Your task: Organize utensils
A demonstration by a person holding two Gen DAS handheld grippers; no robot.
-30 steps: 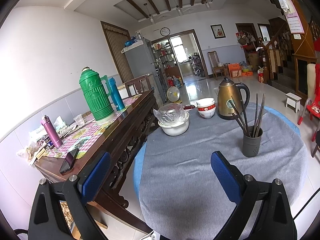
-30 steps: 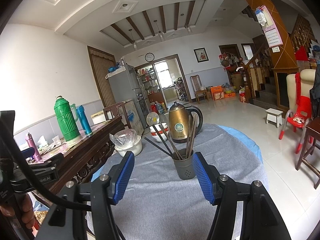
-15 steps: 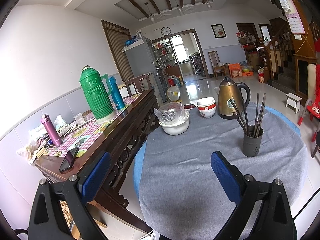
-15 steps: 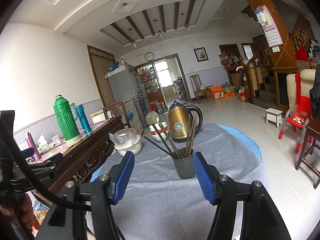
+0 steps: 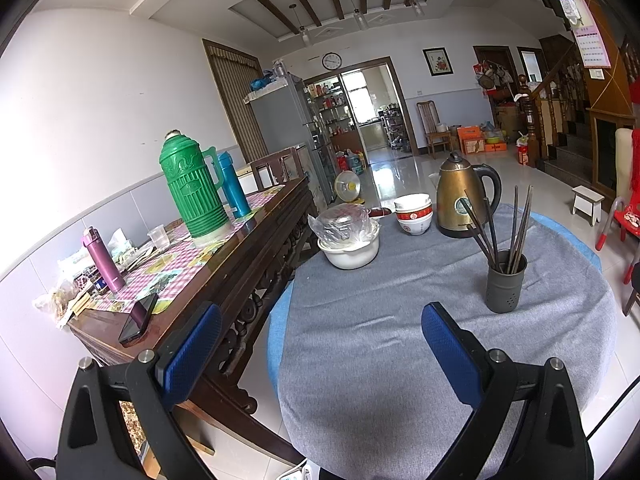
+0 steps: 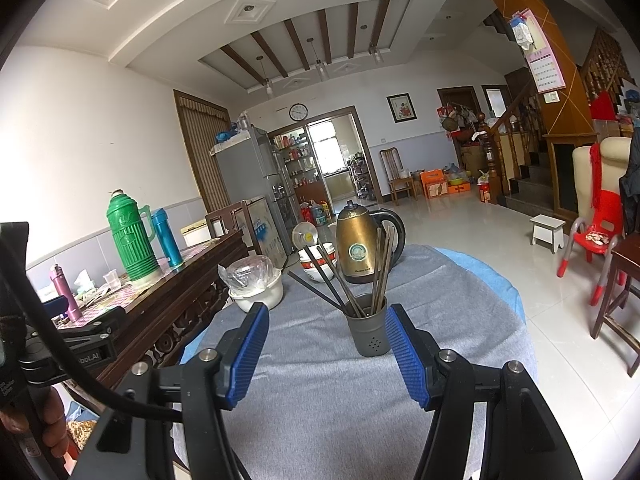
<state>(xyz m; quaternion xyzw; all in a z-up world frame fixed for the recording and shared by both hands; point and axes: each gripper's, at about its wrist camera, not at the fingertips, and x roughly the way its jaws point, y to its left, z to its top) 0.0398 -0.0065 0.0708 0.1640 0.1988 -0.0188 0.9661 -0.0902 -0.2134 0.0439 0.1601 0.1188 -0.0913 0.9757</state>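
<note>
A dark grey utensil holder [image 5: 505,285] [image 6: 368,334] stands upright on the grey-clothed round table [image 5: 380,360] [image 6: 320,400], with several dark chopsticks [image 5: 516,226] [image 6: 378,268] sticking out of it. My right gripper [image 6: 326,322] hangs open just short of the holder, blue pads apart, nothing between them. To the left, over the table's near edge, my left gripper [image 5: 320,320] is open and empty as well. It also shows at the left edge of the right wrist view, held by a hand [image 6: 52,428].
Behind the holder stand a gold kettle [image 5: 460,200], stacked red-and-white bowls [image 5: 414,214] and a white pot covered in plastic [image 5: 349,240]. A wooden sideboard [image 5: 224,264] on the left carries a green thermos [image 5: 192,188], bottles and a phone. Red chair [image 6: 596,240] and stool stand to the right.
</note>
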